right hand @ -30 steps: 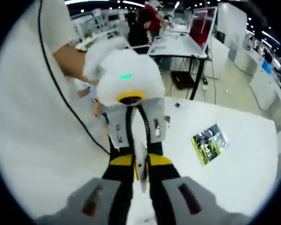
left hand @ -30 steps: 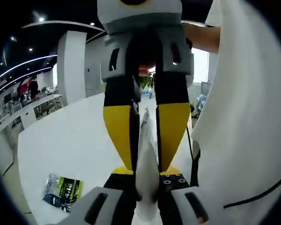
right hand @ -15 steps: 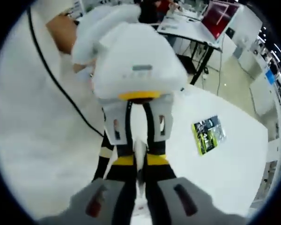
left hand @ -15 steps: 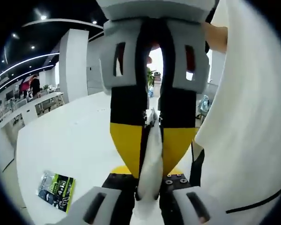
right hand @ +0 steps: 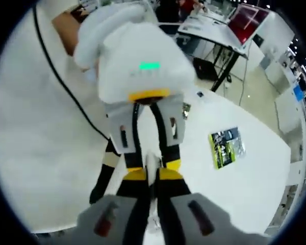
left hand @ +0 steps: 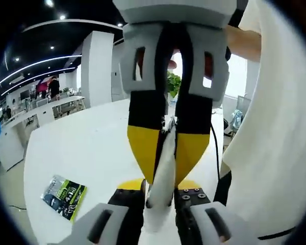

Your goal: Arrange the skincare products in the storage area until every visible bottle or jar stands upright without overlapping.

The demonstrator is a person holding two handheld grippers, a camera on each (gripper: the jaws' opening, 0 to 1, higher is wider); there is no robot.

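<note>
White tube (left hand: pixel 162 168), slim and flattened, is gripped at once by both tools above the white table (left hand: pixel 86 153). The left gripper (left hand: pixel 160 190) is closed on its near end, the right gripper (left hand: pixel 167 133) on its far end. A green-and-black packet (left hand: pixel 64 190) lies flat on the table, well apart.
</note>
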